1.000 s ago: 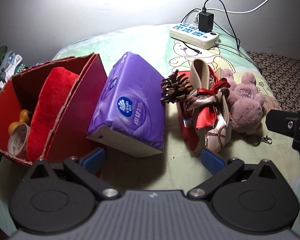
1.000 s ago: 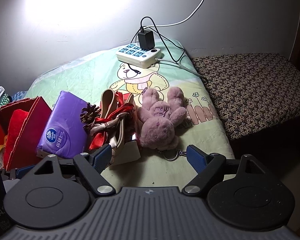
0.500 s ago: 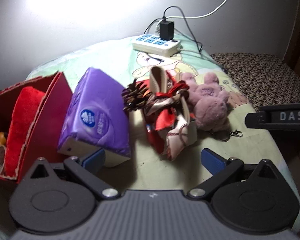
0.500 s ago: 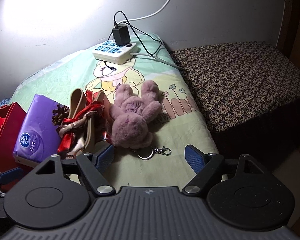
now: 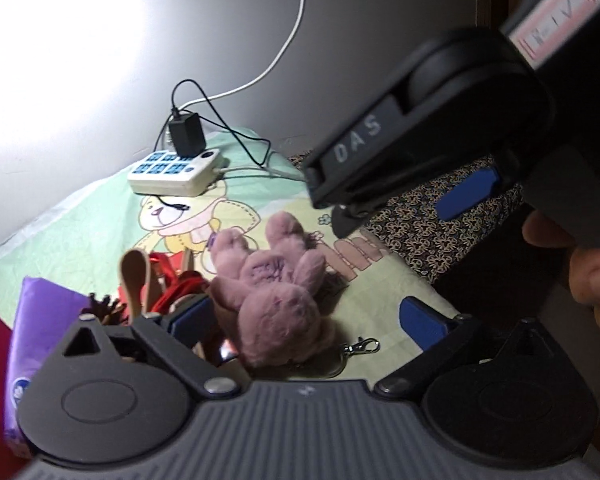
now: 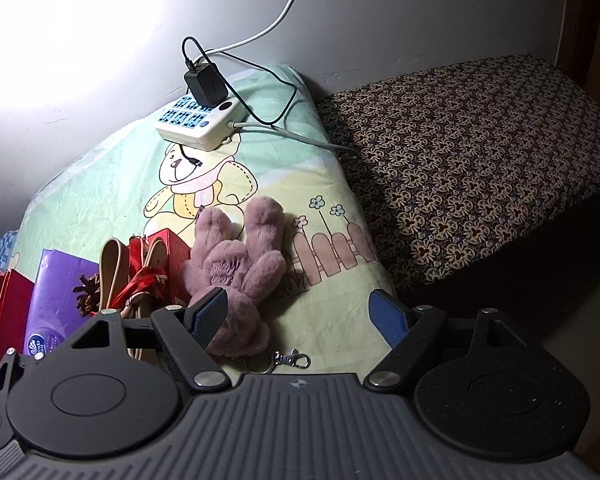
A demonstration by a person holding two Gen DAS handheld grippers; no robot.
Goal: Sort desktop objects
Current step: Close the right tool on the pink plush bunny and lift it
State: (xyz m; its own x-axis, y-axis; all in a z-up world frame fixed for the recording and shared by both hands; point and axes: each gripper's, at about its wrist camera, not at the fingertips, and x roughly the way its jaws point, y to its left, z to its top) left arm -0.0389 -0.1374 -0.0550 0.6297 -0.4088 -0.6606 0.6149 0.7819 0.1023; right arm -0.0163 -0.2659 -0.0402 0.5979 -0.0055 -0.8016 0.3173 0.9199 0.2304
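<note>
Left wrist view: left hand-held gripper (image 5: 306, 320) released, blue pads spread wide, nothing between them, hovering above a pink plush bunny (image 5: 278, 286) lying on the cartoon-print cloth (image 5: 100, 220) over the bench. Metal keyring clasp (image 5: 360, 347) trailing from the bunny's near end. Just left of the bunny, a beige handbag with red ribbon (image 5: 156, 280), a pinecone (image 5: 104, 306) beside it, then a purple tissue pack (image 5: 36, 320) at the left edge. White power strip (image 5: 176, 172) with a black charger plugged in, far back near the wall. Right hand-held gripper (image 5: 404, 196) up in the right of the frame, blue pads apart, a hand (image 5: 592, 276) around its grip.

Right wrist view: right hand-held gripper (image 6: 300, 314) also released and empty, left pad over the plush bunny's lower edge, contact unclear. Red box (image 6: 4, 312) at far left, next to the tissue pack. Patterned dark bedding (image 6: 480, 152) to the right of the cloth.
</note>
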